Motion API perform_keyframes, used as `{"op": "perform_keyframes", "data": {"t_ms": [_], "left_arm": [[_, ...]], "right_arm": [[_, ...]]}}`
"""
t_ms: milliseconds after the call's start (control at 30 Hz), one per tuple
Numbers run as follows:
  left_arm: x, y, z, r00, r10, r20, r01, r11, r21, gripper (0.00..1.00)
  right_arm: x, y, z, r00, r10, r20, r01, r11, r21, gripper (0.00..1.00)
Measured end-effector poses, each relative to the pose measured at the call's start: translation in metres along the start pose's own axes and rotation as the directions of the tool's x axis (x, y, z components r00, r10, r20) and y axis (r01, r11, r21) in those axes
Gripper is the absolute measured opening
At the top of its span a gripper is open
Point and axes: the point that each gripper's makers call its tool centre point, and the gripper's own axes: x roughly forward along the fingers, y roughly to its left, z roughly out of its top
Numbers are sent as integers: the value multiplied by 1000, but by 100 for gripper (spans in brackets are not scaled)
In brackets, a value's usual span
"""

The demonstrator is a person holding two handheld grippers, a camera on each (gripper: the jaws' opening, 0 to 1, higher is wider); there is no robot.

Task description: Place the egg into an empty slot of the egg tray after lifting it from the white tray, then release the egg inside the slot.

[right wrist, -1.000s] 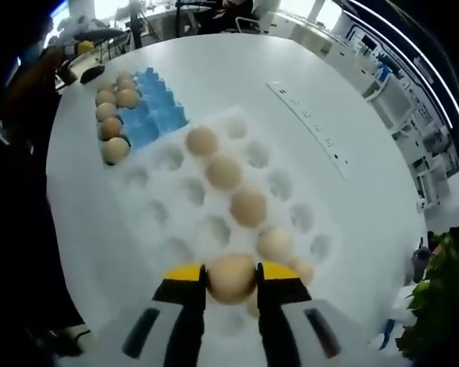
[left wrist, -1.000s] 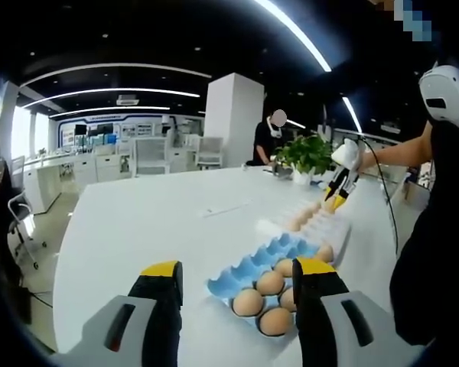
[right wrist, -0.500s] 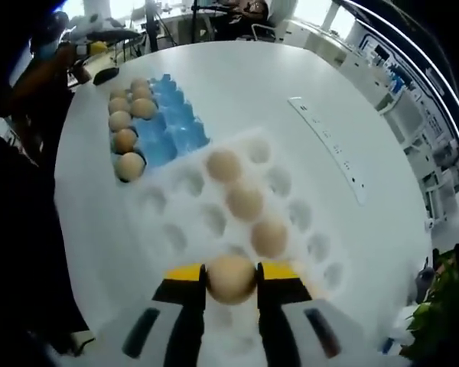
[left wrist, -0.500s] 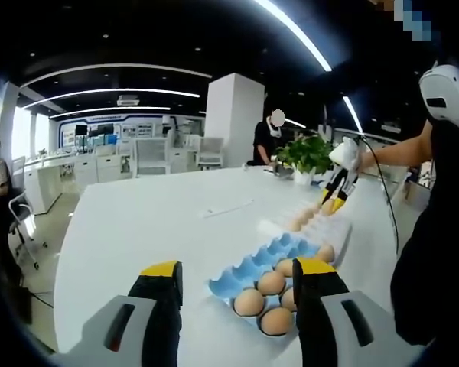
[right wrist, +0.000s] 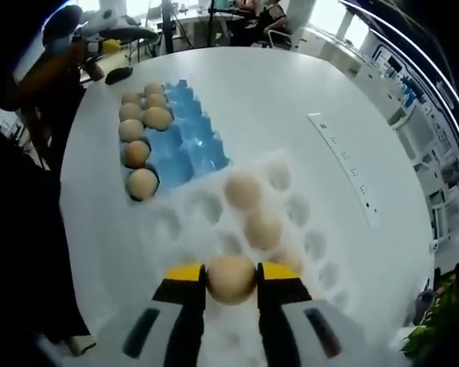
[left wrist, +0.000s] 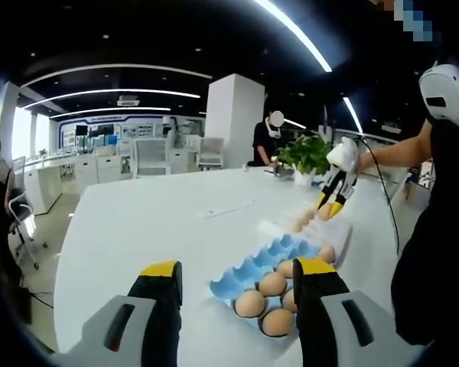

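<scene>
My right gripper point(right wrist: 231, 277) is shut on a tan egg point(right wrist: 230, 280), held above the white tray point(right wrist: 206, 222), which still carries a few eggs point(right wrist: 243, 190). Beyond it lies the blue egg tray point(right wrist: 185, 138) with several eggs along its left side point(right wrist: 141, 183) and bare slots on its right. In the left gripper view, my left gripper point(left wrist: 237, 277) stands open over the table, just short of the blue egg tray point(left wrist: 266, 258). The right gripper point(left wrist: 330, 208) hangs with its egg over the white tray point(left wrist: 321, 225) further back.
A white strip point(right wrist: 344, 167) lies on the table to the right of the trays. A potted plant point(left wrist: 307, 155) stands at the table's far end, with a person point(left wrist: 263, 141) behind it. My sleeve and arm point(left wrist: 432, 229) fill the right side.
The right gripper has carried the egg along the white tray toward the blue egg tray, which now sits nearer in its view. The left gripper has stayed still.
</scene>
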Motion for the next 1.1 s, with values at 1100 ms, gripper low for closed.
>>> {"op": "perform_keyframes", "data": {"t_ms": [1100], "left_arm": [[-2,1,-2,1000,9,1,-9,1000,-6,59]], "right_arm": [[29,47,79,989,129,73,-117,981,-152,26]]}}
